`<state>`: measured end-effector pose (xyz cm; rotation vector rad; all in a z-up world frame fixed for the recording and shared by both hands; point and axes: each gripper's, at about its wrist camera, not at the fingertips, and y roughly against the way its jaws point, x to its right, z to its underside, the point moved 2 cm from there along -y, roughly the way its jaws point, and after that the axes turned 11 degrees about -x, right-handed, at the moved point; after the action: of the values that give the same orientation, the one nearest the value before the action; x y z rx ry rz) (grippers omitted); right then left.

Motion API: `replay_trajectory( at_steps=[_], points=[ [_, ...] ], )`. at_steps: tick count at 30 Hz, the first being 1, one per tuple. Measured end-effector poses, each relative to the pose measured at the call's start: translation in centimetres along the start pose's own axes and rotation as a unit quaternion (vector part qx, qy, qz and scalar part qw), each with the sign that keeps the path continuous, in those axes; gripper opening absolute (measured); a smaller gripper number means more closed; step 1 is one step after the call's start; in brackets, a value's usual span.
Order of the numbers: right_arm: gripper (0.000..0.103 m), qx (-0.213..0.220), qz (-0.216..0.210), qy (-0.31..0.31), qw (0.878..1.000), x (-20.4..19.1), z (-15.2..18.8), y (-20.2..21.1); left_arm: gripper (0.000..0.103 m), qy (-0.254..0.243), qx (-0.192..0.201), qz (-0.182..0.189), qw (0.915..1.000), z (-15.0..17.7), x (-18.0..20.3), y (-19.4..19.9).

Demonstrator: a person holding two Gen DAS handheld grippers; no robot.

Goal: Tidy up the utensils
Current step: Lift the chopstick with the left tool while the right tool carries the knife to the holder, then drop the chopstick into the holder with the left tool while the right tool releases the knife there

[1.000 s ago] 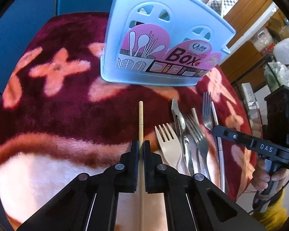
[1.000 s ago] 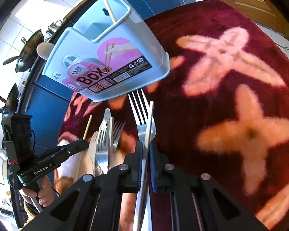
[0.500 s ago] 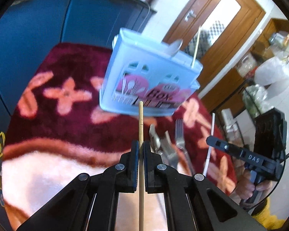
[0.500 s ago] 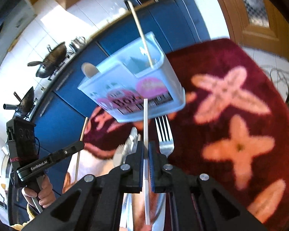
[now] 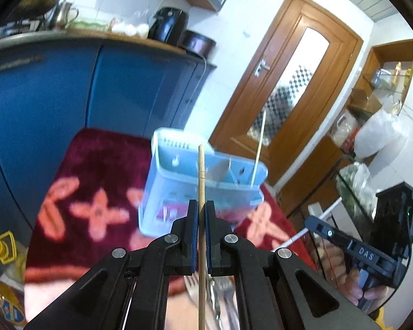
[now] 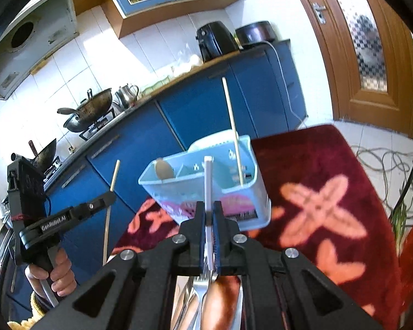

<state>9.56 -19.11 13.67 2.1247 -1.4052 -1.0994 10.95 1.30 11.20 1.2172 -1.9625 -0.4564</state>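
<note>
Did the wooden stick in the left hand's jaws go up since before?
Yes. The wooden chopstick rose: its tip lay on the blanket below the blue box before, and now reaches the box's rim.

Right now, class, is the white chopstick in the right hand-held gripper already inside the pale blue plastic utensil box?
No, the white chopstick is clamped in the right hand-held gripper, raised before the pale blue plastic utensil box.

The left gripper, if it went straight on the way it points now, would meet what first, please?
Probably the blue box. The left gripper, shut on a wooden chopstick, points at the box's open top, so the chopstick tip would arrive first. Depth is hard to judge.
</note>
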Motion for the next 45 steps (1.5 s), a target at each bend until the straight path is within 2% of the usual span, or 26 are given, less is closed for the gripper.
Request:
replay_trajectory(
  at_steps=[5,13,19,22,27,32,45],
  points=[
    [0.007,0.017,0.01,0.01,1.0,-0.2,-1.8,0.7,0.004,-0.004,0.04,-0.002,0.9992,-3.1,0.5,0.8],
    [0.006,0.035,0.026,0.018,0.999,0.0,-4.4,1.1,0.004,-0.006,0.11,-0.041,0.993,-8.2,0.7,0.1],
    [0.006,0.055,0.04,0.027,0.997,-0.1,-6.5,1.4,0.004,-0.008,0.143,-0.043,0.9888,-10.7,0.7,-0.8],
    [0.006,0.065,0.049,0.034,0.996,-0.4,-7.4,1.3,0.004,-0.013,0.162,-0.059,0.985,-11.6,0.7,-1.6],
    [0.006,0.065,0.058,0.034,0.996,-0.2,-8.3,0.2,0.004,-0.02,0.187,-0.088,0.9782,-12.4,0.3,-3.3],
    [0.006,0.058,0.072,0.044,0.995,-0.1,-8.7,-1.3,0.004,-0.018,0.193,-0.098,0.9761,-12.1,-0.3,-5.2],
    [0.007,-0.008,0.081,0.052,0.995,0.3,-8.2,-6.9,0.004,-0.019,0.205,-0.11,0.9724,-8.8,-1.4,-7.1]
  ],
)
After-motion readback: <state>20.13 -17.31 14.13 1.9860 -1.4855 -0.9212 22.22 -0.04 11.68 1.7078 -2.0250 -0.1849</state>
